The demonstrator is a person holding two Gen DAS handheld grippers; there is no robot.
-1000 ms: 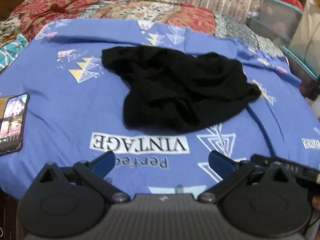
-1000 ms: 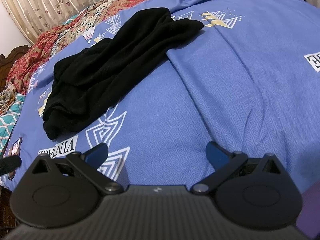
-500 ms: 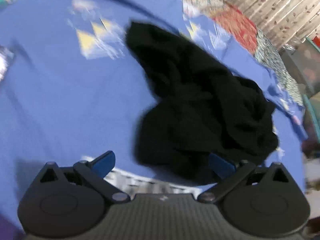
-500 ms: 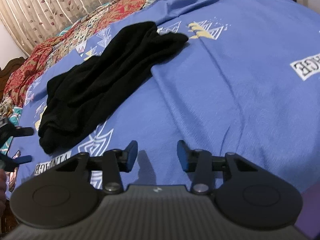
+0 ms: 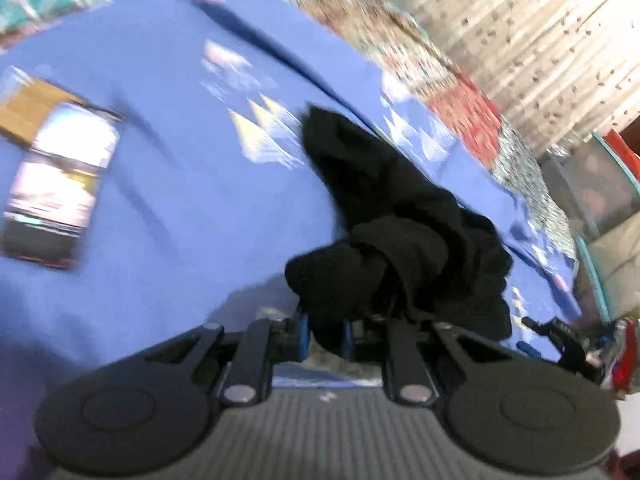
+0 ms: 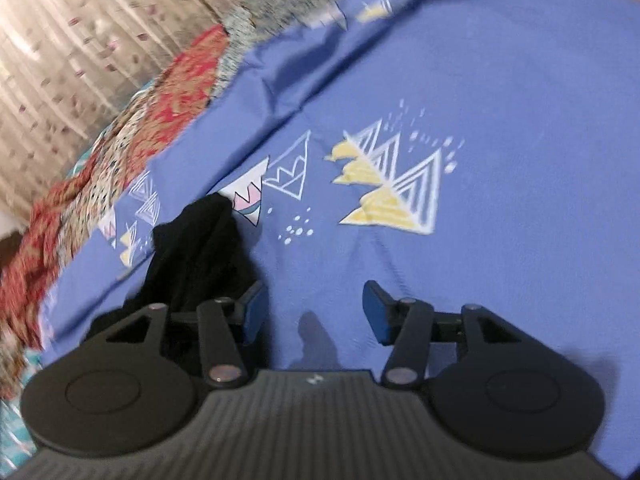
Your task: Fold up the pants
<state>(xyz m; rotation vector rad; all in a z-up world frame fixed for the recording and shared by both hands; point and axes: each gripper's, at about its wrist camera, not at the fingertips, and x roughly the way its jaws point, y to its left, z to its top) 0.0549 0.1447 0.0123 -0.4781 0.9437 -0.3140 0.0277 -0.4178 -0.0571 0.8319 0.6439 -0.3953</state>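
The black pants (image 5: 400, 216) lie crumpled on the blue printed bedsheet (image 5: 180, 184). My left gripper (image 5: 323, 332) is shut on a bunched near edge of the pants, lifting it slightly. In the right wrist view my right gripper (image 6: 314, 314) is open and empty just above the sheet, with the far end of the pants (image 6: 200, 252) beside its left finger. The other gripper (image 5: 560, 340) shows at the right edge of the left wrist view. Both views are motion blurred.
A lit phone (image 5: 60, 184) lies on the sheet at the left. A red patterned quilt (image 6: 120, 136) and curtains (image 5: 540, 32) lie beyond the sheet. Storage boxes (image 5: 600, 184) stand at the bed's right side.
My left gripper moved forward onto the pants and closed on their near edge. My right gripper partly closed, then opened again and moved up beside the pants' far end.
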